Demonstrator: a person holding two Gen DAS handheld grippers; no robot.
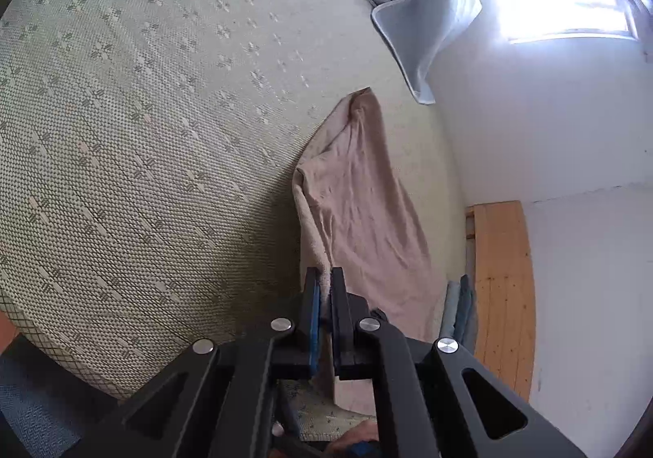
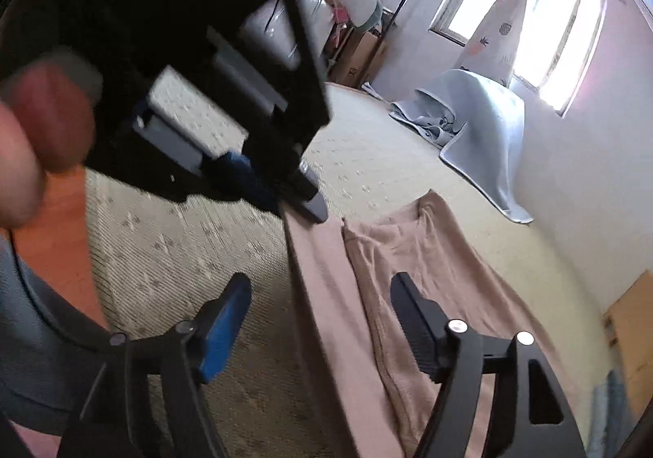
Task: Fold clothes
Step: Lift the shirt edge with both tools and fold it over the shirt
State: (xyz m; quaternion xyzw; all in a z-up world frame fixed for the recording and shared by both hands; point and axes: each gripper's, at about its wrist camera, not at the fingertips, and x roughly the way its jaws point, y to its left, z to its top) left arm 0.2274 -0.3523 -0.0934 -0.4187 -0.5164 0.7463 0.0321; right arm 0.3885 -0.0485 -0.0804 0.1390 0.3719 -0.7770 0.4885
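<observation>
Woven mat [image 1: 143, 131] under pink garment [image 1: 367, 213]; left gripper [image 1: 325, 286] fingers clamp its edge; right gripper [image 2: 322, 294] fingers apart; grey blanket [image 1: 428, 9] beyond.

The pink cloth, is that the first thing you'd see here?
Yes: the pink cloth stretches down the middle of the patterned mat. The left tongs are shut on its near edge, while the right tongs hang open above it. A pale blue blanket is heaped under the bright window.
</observation>
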